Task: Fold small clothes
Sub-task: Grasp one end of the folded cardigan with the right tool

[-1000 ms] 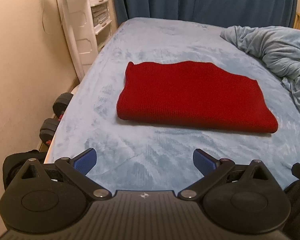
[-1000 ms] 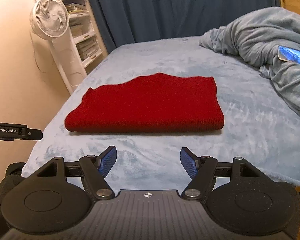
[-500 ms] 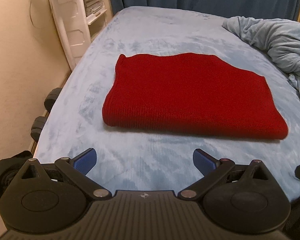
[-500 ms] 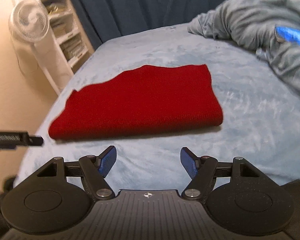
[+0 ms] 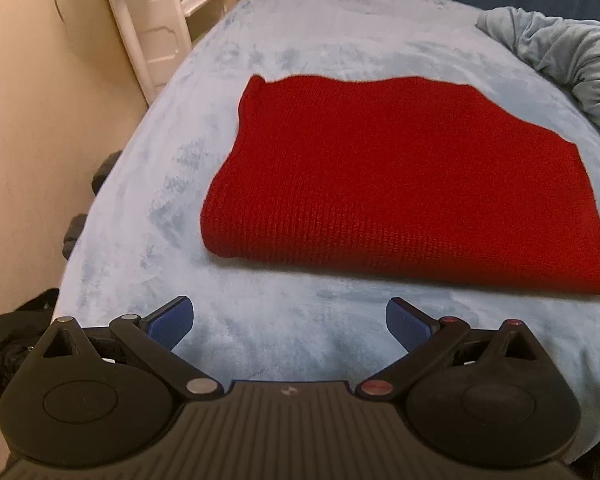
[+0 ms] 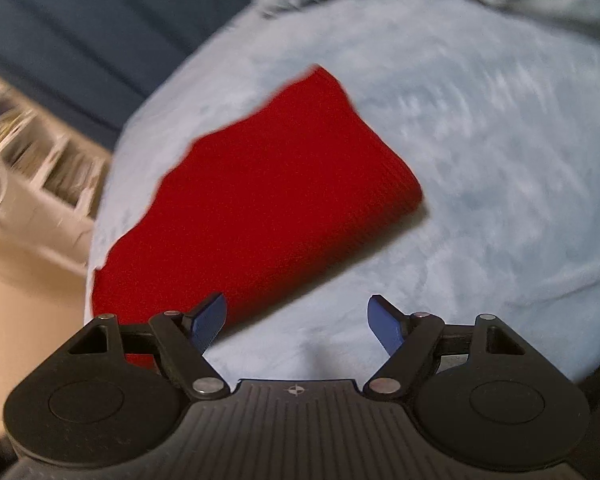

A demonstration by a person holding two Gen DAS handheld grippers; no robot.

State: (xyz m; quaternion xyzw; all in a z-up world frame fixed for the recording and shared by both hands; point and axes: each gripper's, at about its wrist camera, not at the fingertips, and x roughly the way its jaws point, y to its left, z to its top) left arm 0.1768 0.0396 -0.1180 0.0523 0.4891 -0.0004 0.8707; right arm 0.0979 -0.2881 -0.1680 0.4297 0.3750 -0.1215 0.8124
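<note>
Both tools, left tool (image 5: 288, 320) and right tool (image 6: 296, 320), have closed in on the folded red knit (image 5: 400, 184), gaping empty; the right's jaws just widened, suggesting another fold.

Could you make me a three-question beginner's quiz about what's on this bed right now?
1. True or false: the red knit garment lies folded flat on the light blue bedcover.
2. Is anything held in the left tool or the right tool?
3. What sits bunched at the bed's far right corner: A) a pillow, B) a rumpled grey-blue blanket, C) a towel?

Key: 1 true; 2 no, both are open and empty; 3 B.
</note>
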